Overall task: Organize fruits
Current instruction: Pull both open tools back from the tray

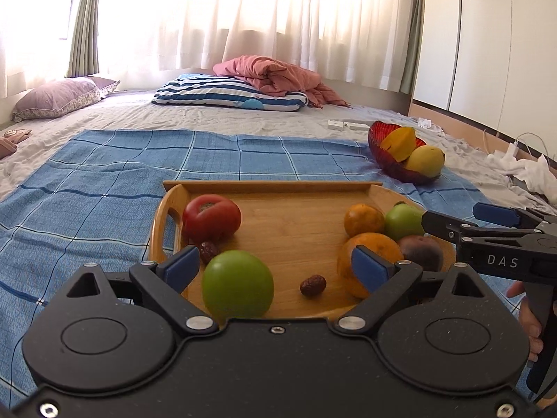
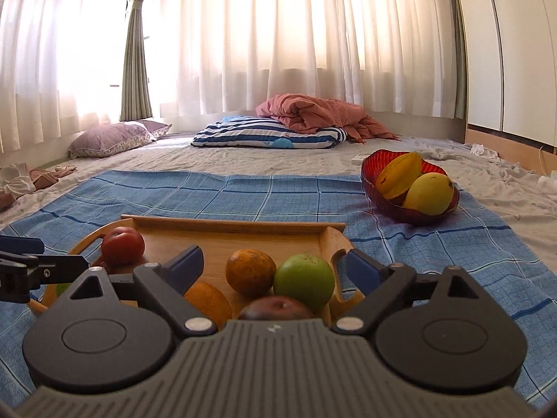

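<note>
Bedspread holds fruit-filled wooden tray (image 1: pixel 264 188) and red bowl (image 2: pixel 374 169); both grippers spread.

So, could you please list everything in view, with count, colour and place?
wooden tray: one, tan, on the blue cloth
tomato: one, red, tray's left end
green fruits: two, one near left, one at the right
oranges: two, orange, tray's right
dark fruit: one, purplish, right end
dates: two, brown, on the tray
red bowl: one, far right, holding a starfruit and a mango
blue cloth: one, checked, on the bed
pillows: two, striped and purple
pink blanket: one, on the striped pillow
left gripper: open, over the tray
right gripper: open, over the tray's right end
</note>
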